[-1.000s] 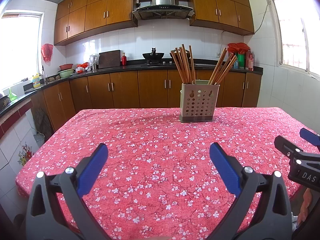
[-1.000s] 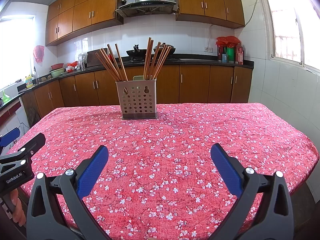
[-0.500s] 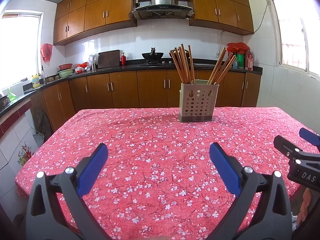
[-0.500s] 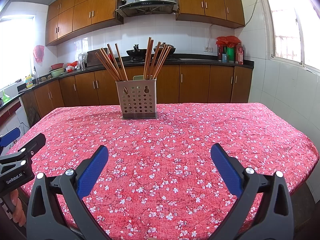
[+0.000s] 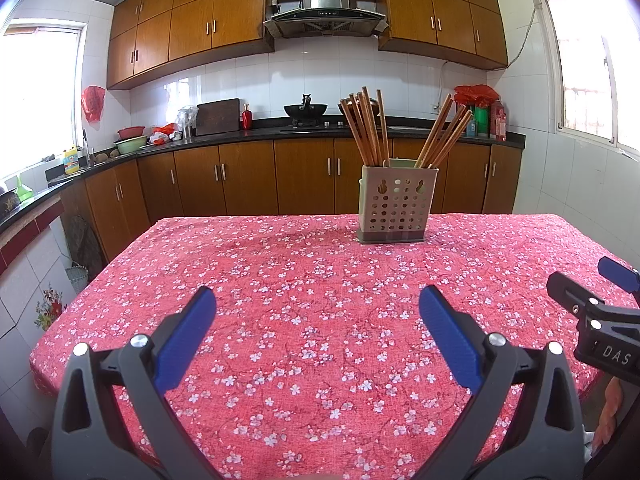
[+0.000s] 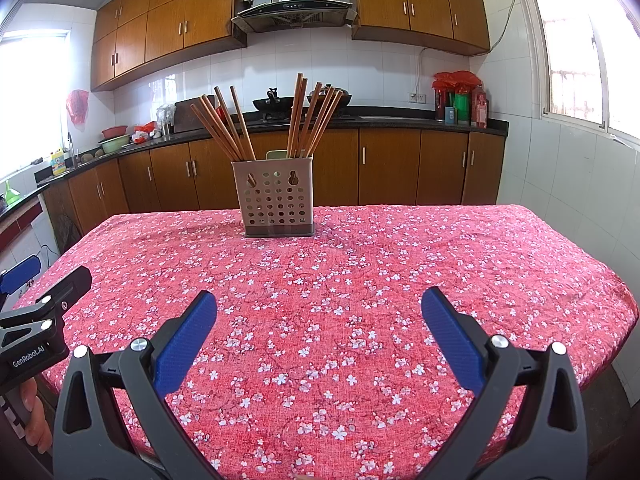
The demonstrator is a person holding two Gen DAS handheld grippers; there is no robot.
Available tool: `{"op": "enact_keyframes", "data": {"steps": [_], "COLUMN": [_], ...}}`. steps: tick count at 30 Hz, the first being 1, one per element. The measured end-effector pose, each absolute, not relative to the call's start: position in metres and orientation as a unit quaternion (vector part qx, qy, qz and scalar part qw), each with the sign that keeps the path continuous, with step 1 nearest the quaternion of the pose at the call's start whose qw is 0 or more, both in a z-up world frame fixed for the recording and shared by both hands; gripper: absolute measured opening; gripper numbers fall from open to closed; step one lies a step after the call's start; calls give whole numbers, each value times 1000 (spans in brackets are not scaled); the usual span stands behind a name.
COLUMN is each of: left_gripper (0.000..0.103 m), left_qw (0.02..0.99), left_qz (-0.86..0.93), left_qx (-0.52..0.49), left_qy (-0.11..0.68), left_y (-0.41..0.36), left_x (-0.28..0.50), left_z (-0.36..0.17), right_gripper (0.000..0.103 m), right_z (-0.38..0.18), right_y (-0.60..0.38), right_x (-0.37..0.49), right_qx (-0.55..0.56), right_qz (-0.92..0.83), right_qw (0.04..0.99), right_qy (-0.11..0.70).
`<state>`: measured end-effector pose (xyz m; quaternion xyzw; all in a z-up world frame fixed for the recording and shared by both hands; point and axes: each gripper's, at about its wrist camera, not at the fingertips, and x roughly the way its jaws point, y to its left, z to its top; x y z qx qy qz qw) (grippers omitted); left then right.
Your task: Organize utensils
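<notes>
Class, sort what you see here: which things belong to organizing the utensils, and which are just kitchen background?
Belong to the job:
chopsticks
perforated utensil holder
left gripper, open
right gripper, open

Just background:
wok
range hood
cutting board
floral tablecloth

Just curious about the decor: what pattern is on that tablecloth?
The tablecloth is red with small white and pink blossoms, clearest in the right wrist view.

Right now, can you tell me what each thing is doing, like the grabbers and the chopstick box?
Left gripper with blue pads: open, empty, above the tablecloth.
Right gripper with blue pads: open, empty.
Beige perforated plastic holder: upright on the red floral tablecloth.
Brown wooden chopsticks: standing in the holder in two leaning bunches.
Wooden cabinet doors: closed.
</notes>
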<state>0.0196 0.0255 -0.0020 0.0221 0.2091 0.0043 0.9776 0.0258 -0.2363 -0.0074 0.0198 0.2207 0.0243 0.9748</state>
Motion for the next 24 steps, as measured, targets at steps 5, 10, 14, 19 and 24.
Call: {"op": "enact_keyframes", "data": {"steps": [5, 10, 14, 19, 24], "left_gripper": [99, 99, 99, 99, 99], "left_qw": [978, 978, 978, 978, 977], "left_qz": [3, 3, 5, 6, 5], "left_qx": [23, 22, 23, 25, 24], "left_qy": [209, 209, 207, 209, 210], "left_y": [25, 25, 25, 25, 26], "left_x": [20, 20, 20, 22, 21], "left_z": [-2, -2, -2, -2, -2], "right_gripper": [101, 101, 101, 101, 101], "right_z": [-8, -8, -8, -8, -8], "right_y": [-237, -236, -235, -235, -235], "right_x": [26, 27, 26, 26, 26], "right_qx": [20, 21, 22, 22, 23], "right_qz": [25, 24, 23, 23, 23], "right_qw": [975, 975, 975, 975, 975], "right_qy": [221, 222, 222, 222, 222]}}
